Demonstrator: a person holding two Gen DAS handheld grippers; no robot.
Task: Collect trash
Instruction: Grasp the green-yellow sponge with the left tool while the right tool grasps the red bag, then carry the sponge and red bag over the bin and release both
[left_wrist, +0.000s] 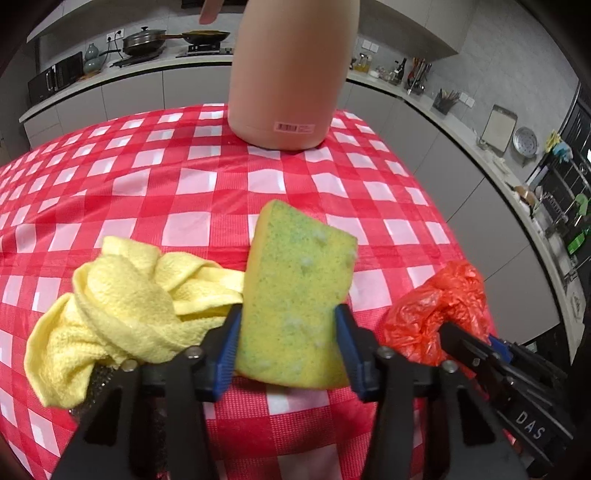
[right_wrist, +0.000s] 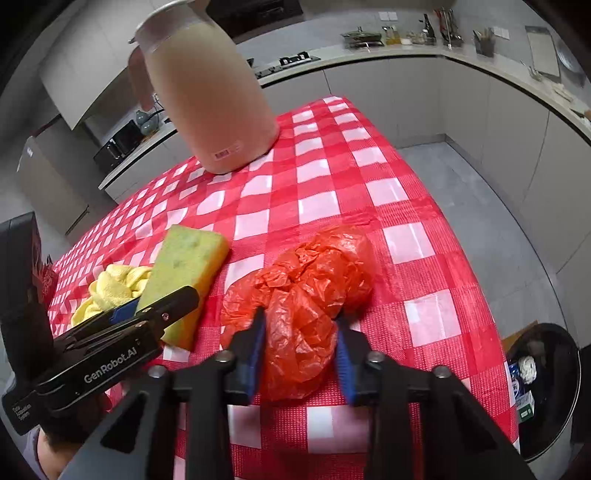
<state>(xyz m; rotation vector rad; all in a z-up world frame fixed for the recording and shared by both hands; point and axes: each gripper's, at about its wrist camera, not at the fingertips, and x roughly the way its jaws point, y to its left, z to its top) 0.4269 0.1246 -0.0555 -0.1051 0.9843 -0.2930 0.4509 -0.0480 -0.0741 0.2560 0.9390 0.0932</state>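
My left gripper (left_wrist: 286, 345) is shut on a yellow-green sponge (left_wrist: 295, 295), held on edge just above the red checked tablecloth (left_wrist: 184, 166); the sponge also shows in the right wrist view (right_wrist: 184, 266). My right gripper (right_wrist: 299, 354) is shut on a crumpled red plastic bag (right_wrist: 306, 295) that rests on the cloth; the bag also shows at the right of the left wrist view (left_wrist: 436, 314). A crumpled yellow cloth (left_wrist: 122, 314) lies just left of the sponge, and shows in the right wrist view (right_wrist: 110, 288).
A tall pink jug (left_wrist: 291, 74) stands at the far side of the table (right_wrist: 214, 99). A black bin (right_wrist: 546, 387) with some trash in it stands on the floor to the table's right. Kitchen counters (left_wrist: 461, 125) run along the walls.
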